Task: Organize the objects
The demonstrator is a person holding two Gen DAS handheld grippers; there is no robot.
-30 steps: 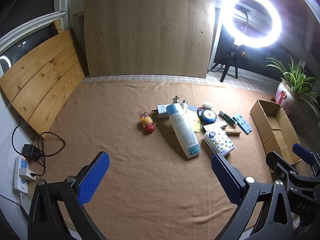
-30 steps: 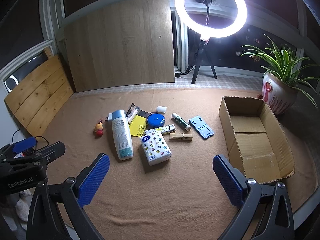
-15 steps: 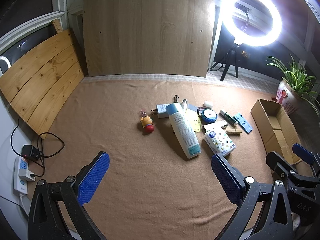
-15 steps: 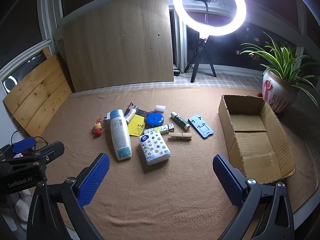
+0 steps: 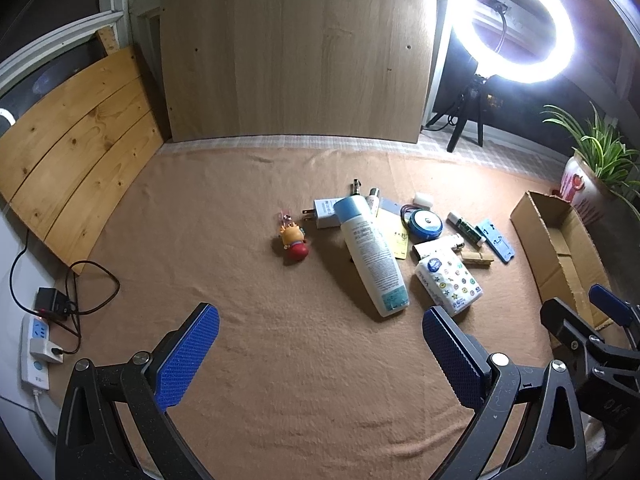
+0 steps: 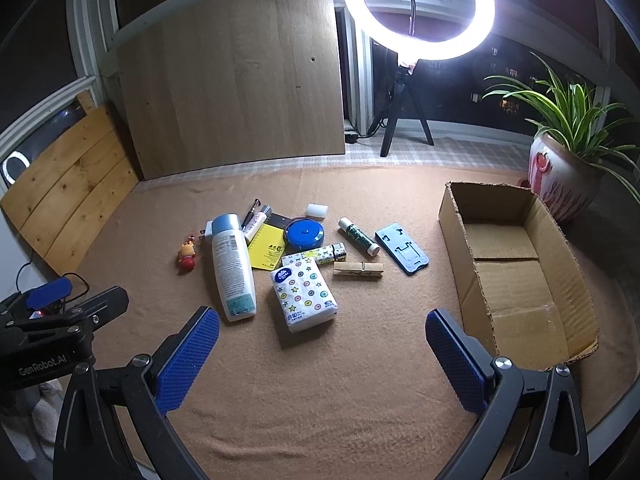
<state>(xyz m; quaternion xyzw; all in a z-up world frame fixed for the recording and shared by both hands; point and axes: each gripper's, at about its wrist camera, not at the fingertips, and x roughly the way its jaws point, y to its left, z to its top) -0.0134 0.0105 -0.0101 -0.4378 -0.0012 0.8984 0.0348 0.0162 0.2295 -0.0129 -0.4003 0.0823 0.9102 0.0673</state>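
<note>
On the tan cloth (image 6: 320, 420), the clutter lies in one loose cluster: lotion bottle (image 6: 232, 268), tissue pack (image 6: 305, 294), yellow card (image 6: 267, 247), blue round tin (image 6: 306, 234), clothespin (image 6: 358, 270), glue stick (image 6: 359, 237) and blue phone stand (image 6: 401, 248), with a small toy figure (image 5: 294, 238) apart at its left edge. Just right of the cluster an open cardboard box (image 6: 516, 276) stands empty. Left gripper (image 5: 320, 354) and right gripper (image 6: 322, 356) both hover short of the cluster, jaws spread wide and holding nothing. Likely hazards (none yet realised): overlapping items dragged along together; the round bottle rolling under a shallow grasp; cloth bunching beneath the fingers.
</note>
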